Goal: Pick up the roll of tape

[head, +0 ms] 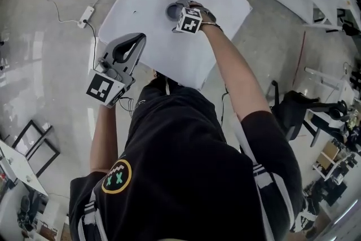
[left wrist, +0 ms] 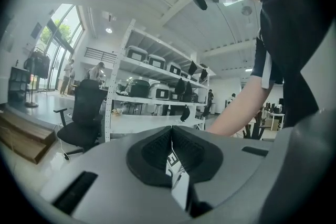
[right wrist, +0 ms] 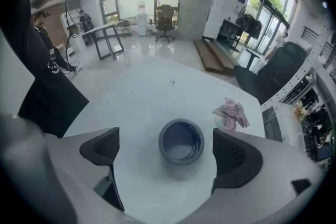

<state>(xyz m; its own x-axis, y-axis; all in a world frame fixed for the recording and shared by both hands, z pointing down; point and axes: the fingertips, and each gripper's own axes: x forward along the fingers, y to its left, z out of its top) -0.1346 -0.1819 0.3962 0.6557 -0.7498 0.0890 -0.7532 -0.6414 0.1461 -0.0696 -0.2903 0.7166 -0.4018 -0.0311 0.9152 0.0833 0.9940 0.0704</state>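
The pick-up is judged to be only at the approach. The tape (right wrist: 181, 142) is seen lying flat on the white worktop (right wrist: 152, 86), hole upward, and nothing is lifted yet. The right hand-held gripper (right wrist: 166, 148) is held over it with its jaws wide apart, one pad to each side of the roll and neither touching it, so the closing and the lift are left to be done. The left hand-held gripper (left wrist: 171, 139) is held aside, its jaws pressed together on nothing. A pink crumpled scrap (right wrist: 231, 114) is seen near the roll, beyond it and apart from it. The straddling of the roll is shown only by the right gripper view. In the head view the jaws are largely covered by the marker cube (head: 190, 20) and the hand, and just part of the roll is seen beside them. Only by the head view is the left hand-held gripper placed (near the worktop's near corner, well apart from the roll). The left gripper view is turned up at shelves (left wrist: 157, 78) and a ceiling, and no worktop is seen in it.
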